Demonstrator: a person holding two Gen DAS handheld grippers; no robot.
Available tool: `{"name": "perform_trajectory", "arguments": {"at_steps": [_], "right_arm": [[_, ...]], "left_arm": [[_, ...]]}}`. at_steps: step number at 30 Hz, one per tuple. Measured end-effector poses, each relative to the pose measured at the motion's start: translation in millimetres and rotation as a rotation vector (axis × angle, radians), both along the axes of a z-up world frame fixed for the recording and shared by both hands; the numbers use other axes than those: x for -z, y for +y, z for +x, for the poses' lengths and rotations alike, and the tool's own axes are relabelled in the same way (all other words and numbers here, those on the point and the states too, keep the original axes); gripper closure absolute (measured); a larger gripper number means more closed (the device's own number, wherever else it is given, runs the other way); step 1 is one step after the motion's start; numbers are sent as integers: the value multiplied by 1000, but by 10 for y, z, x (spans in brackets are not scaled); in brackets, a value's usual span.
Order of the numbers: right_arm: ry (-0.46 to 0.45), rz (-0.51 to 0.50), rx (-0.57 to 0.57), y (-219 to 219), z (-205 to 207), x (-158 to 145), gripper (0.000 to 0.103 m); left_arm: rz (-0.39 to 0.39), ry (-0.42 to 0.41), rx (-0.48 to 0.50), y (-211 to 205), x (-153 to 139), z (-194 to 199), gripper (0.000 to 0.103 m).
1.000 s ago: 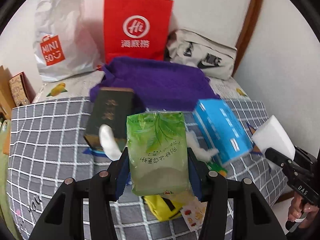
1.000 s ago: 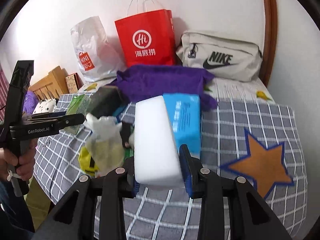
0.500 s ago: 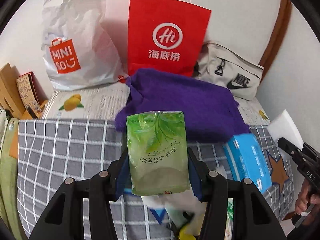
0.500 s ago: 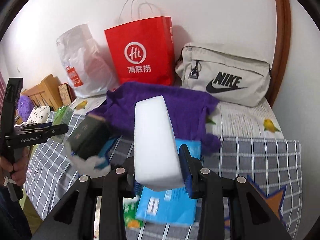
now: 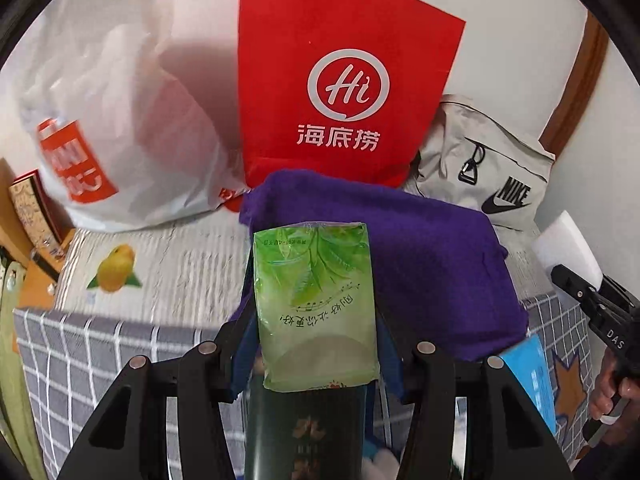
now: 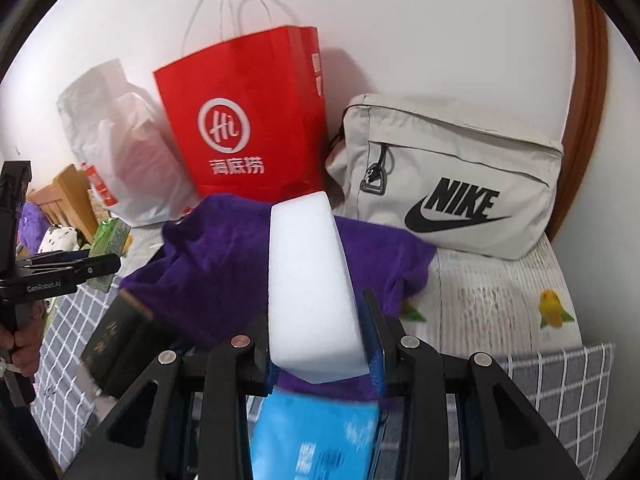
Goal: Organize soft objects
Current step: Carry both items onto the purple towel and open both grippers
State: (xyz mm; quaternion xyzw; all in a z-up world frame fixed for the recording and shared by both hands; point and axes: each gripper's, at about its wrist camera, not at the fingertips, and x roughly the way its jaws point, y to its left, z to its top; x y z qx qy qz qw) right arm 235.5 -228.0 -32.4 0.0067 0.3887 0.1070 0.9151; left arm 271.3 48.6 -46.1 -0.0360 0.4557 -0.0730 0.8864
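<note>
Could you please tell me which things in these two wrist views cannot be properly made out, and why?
- Red paper bag: its contents are hidden by its own front wall in both views.
- White plastic bag: the orange logo is motion-blurred in the left wrist view.
- Blue pack: the print is blurred in the right wrist view, and the white foam block covers its far end.
- Dark box: cut off by the left wrist view's bottom edge, behind the green tissue pack.

Along the wall a white plastic bag (image 5: 120, 132), a red paper bag (image 5: 340, 80) and a grey Nike bag (image 6: 452, 176) stand side by side, closing off the back of the bed (image 6: 492, 300). A purple cloth (image 5: 432, 256) heaps before them. Bare bedding lies open left of the cloth and right of it, below the Nike bag.
</note>
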Motion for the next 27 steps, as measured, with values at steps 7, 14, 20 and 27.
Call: {"name": "perform_trajectory", "arguments": {"at_steps": [7,14,20,27], "right_arm": [[27,-9,-1,-24,521,185,68],[96,-33,8,-79,886,516,68],[145,-67,-12,-61,1057,743,68],[219,-88,-19,-81,1139,939,68]], "left_arm": [[22,34,20,-72,132,471,53],[27,87,38,-138,364,792,53],[55,125,43,-176,519,982,53],[74,146,59,-235,615,1170,53]]}}
